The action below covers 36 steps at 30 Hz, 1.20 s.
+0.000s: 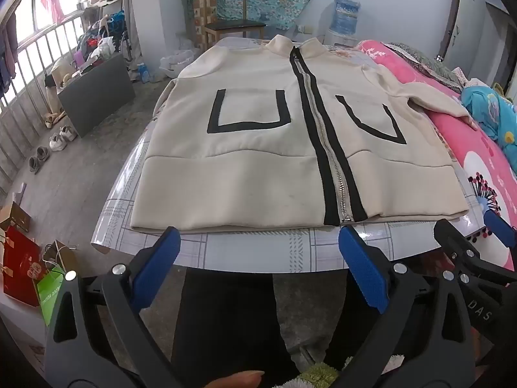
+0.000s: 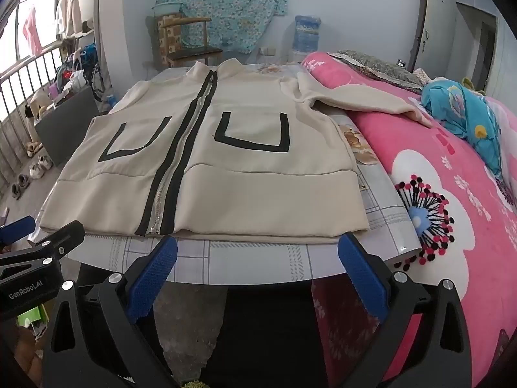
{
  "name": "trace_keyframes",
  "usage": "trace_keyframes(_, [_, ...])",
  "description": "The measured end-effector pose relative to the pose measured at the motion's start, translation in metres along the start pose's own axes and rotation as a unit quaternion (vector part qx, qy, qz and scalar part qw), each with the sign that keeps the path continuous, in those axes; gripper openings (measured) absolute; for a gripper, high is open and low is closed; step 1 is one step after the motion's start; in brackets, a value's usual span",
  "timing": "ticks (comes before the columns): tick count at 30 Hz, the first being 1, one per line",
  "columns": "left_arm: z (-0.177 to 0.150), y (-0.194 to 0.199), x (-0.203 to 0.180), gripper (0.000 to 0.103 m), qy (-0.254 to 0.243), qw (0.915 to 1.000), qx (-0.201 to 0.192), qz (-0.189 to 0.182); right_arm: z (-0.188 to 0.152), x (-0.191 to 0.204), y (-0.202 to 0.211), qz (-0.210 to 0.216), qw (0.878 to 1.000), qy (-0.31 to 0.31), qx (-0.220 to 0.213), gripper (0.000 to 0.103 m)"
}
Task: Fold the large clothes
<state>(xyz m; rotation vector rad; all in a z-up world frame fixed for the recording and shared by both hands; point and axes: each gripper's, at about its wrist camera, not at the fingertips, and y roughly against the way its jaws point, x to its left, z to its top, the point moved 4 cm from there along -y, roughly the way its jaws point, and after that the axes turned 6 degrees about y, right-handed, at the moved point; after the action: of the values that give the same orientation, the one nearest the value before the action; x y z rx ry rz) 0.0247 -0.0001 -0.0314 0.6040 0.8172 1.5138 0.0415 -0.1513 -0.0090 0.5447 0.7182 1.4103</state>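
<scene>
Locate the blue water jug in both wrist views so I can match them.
Left wrist view: water jug stands upper right of centre, against the far wall, above the jacket collar's right side.
Right wrist view: water jug sits upper centre-right, behind the pink bedding's far end.
Shared landmark: the wooden chair, left of the jug in both views.

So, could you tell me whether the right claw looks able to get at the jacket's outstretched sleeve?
Probably yes: the right claw is open and empty, and the sleeve lies uncovered across the pink bedspread.
</scene>
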Motion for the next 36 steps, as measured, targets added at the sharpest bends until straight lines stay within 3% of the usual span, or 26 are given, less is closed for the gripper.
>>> trace_keyframes(36, [0.0051,0.0028,0.0037,0.095,0.004,1.0,-0.004,-0.003,0.0074,0.0069,0.0029,-0.001,1.0,0.008,-0.003,0.097])
